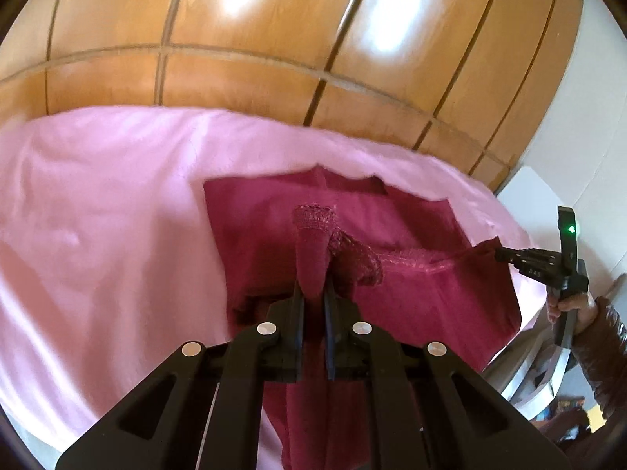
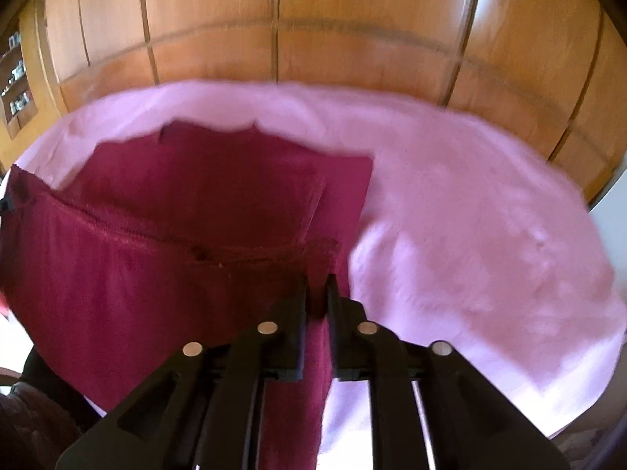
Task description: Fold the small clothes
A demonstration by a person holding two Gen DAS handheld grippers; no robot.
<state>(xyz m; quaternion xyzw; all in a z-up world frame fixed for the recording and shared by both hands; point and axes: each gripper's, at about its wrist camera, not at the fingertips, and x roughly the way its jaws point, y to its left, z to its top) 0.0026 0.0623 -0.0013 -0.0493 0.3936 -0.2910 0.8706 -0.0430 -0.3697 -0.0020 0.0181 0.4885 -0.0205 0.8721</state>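
A dark red garment point(image 1: 411, 293) hangs stretched between my two grippers above a pink cloth point(image 1: 98, 215); its far part rests on the cloth. My left gripper point(image 1: 313, 290) is shut on one hemmed corner of the garment. My right gripper point(image 2: 317, 286) is shut on the other corner of the red garment point(image 2: 156, 254). The right gripper also shows in the left wrist view point(image 1: 499, 254), pinching the garment's far corner. The stitched hem runs taut between the two grips.
The pink cloth point(image 2: 470, 235) covers the work surface. Wooden panelled cabinet doors point(image 1: 274, 39) stand behind it. A white surface point(image 1: 529, 192) and the person's hand point(image 1: 576, 305) lie at the right. Shelves point(image 2: 15, 78) show at the far left.
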